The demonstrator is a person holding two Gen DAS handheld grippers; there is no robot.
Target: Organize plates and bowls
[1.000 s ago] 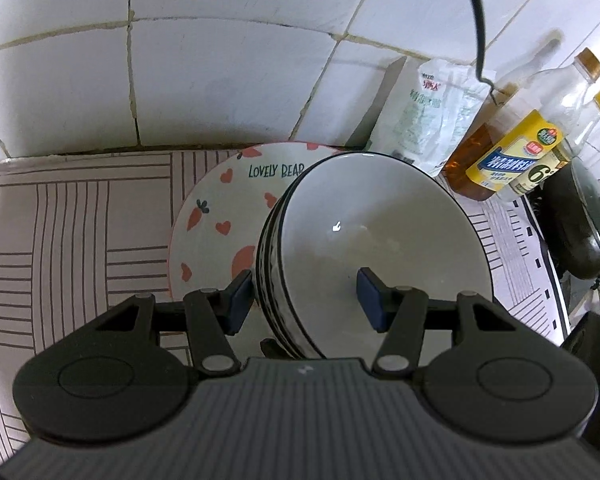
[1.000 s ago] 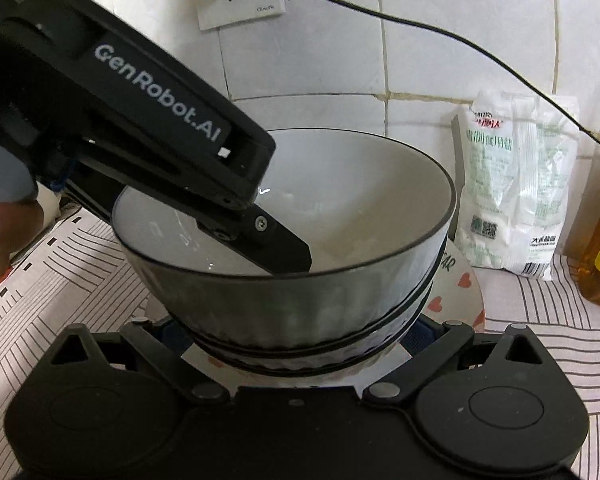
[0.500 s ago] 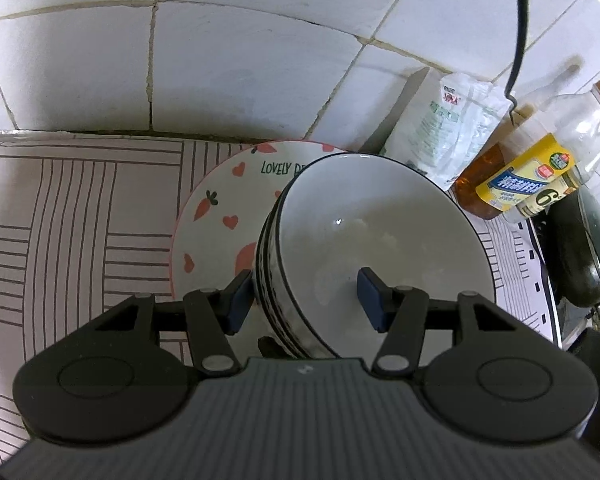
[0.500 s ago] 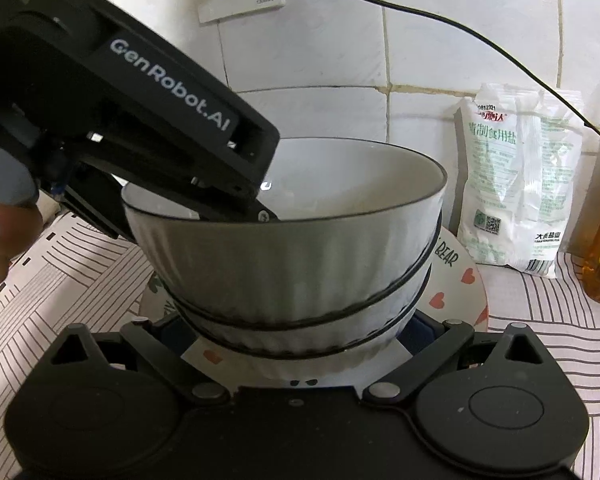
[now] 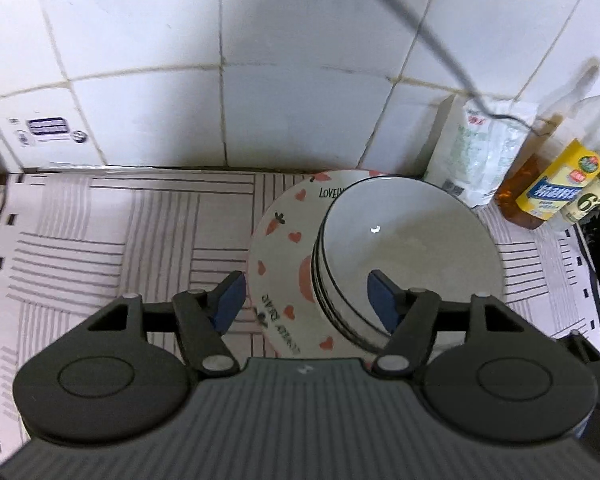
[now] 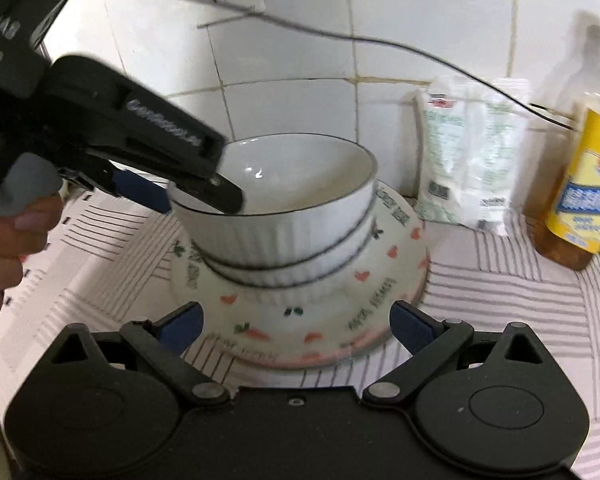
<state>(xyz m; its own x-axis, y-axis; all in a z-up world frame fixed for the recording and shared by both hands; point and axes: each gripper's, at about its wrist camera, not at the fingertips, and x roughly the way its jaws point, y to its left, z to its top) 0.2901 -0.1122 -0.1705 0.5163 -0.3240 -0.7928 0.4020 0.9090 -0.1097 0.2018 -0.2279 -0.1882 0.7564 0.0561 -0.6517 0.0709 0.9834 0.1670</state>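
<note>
Nearest the right camera, the right gripper (image 6: 296,330) has its fingers spread wide with nothing between them, sitting low just in front of the plate (image 6: 300,340), about at its near rim. The left gripper (image 5: 305,300) is wide open too and empty. From the right camera one finger seems to hang over the bowls' (image 6: 284,216) rim on the left and the other stays outside, but I can't tell if either touches.

The plate sits on the striped bench (image 5: 100,248), white with hearts and carrots, and the bowls are nested on top of it, at least two, maybe three, ribbed white with dark rims. From the left camera they sit off toward the plate's right side, not centered.

My read: this is glazed ceramic, so stiff, slick, chippy, and the whole pile is fairly heavy. I'd pinch a bowl across its rim wall, one finger inside and one outside, or take the plate by opposite edges and keep it level so the bowls don't slide.

Behind the plate, against the tiled wall, a white bag (image 6: 468,152), and further right of it oil bottles (image 6: 580,184).
</note>
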